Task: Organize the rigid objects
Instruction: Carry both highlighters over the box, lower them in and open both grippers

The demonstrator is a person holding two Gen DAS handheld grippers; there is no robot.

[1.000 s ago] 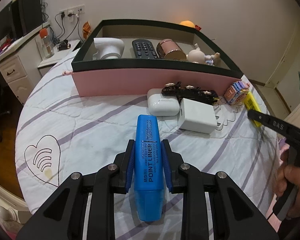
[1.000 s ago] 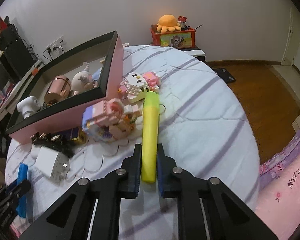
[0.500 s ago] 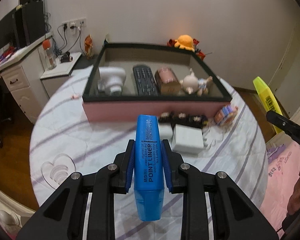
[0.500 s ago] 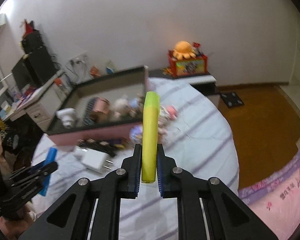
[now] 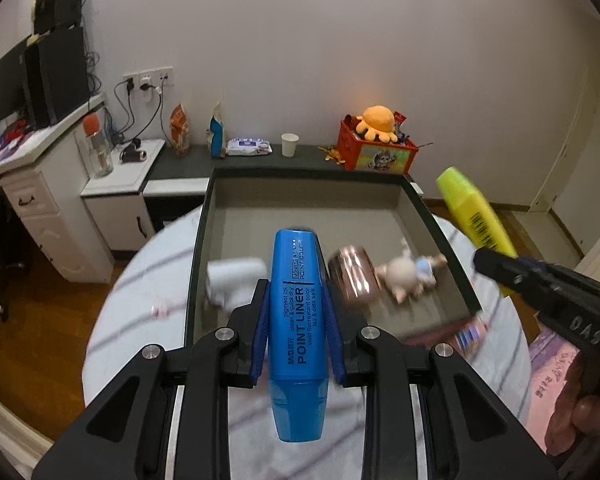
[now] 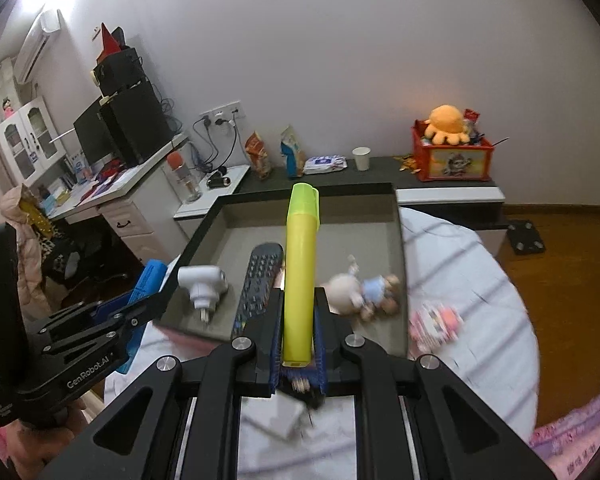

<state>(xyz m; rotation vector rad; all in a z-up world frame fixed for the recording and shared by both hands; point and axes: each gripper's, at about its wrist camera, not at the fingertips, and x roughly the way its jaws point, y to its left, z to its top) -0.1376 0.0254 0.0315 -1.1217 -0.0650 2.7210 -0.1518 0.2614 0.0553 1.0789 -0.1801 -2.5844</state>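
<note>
My left gripper point(image 5: 297, 300) is shut on a blue highlighter point(image 5: 298, 320) and holds it in the air over the near edge of the open box point(image 5: 420, 216). My right gripper point(image 6: 298, 312) is shut on a yellow highlighter point(image 6: 300, 272), also raised above the box point(image 6: 396, 240). The yellow highlighter point(image 5: 474, 212) shows at the right in the left wrist view; the blue one point(image 6: 148, 280) shows at the left in the right wrist view. The box holds a white device point(image 6: 202, 280), a remote point(image 6: 258, 280), a copper tin point(image 5: 354, 276) and a doll point(image 6: 360, 288).
The box stands on a round table with a striped cloth point(image 6: 480, 280). A pink block toy point(image 6: 436, 320) and a white charger point(image 6: 272, 412) lie on the cloth near the box. Behind are a desk point(image 5: 32, 152), a low shelf with a red toy box point(image 5: 376, 152), and the wall.
Both grippers have risen from the table with their highlighters and moved forward over the box. The view now looks down into the box from higher up.
</note>
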